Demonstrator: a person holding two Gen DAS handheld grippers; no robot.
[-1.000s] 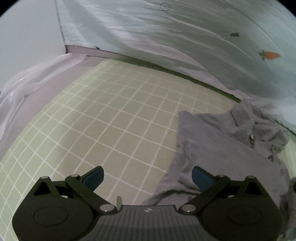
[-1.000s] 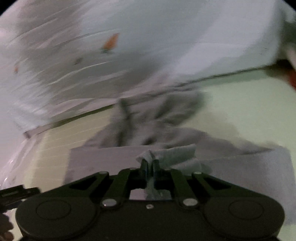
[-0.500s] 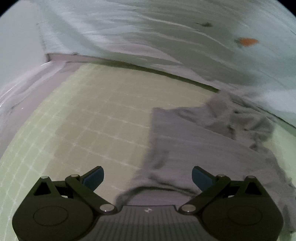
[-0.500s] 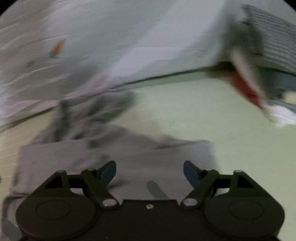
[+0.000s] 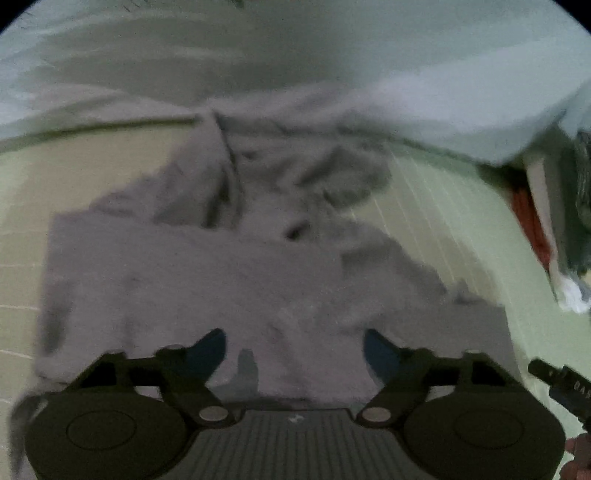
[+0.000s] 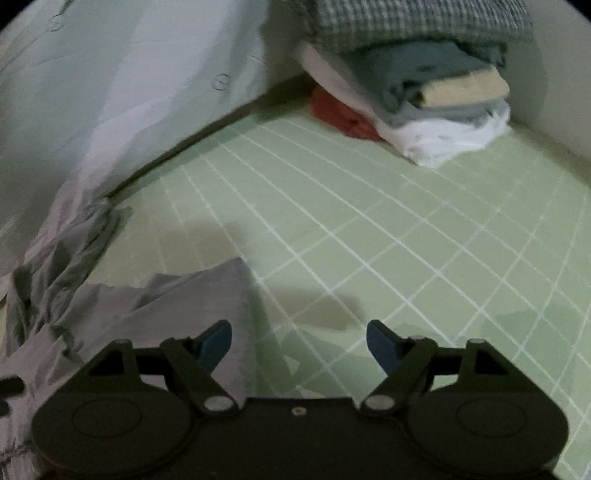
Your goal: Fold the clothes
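A grey garment (image 5: 236, 273) lies on the green grid mat (image 5: 454, 206), its near part folded flat and its far part crumpled against the backdrop. My left gripper (image 5: 294, 349) hovers over the flat near part; its jaws are closing, with cloth beneath them but nothing pinched between the blue pads. In the right wrist view the garment's right edge (image 6: 177, 302) lies at the lower left. My right gripper (image 6: 299, 341) stands open over the bare mat (image 6: 388, 229) just right of that edge, holding nothing.
A stack of folded clothes (image 6: 417, 92) sits at the far right of the mat under a checked cloth (image 6: 413, 18). A pale sheet (image 6: 110, 92) hangs behind the mat. The other gripper's dark tip (image 5: 561, 380) shows at the left view's right edge.
The right gripper let go of the grey cloth, opened and swung right toward the bare mat and the stack. The left gripper moved right over the garment and its jaws narrowed.
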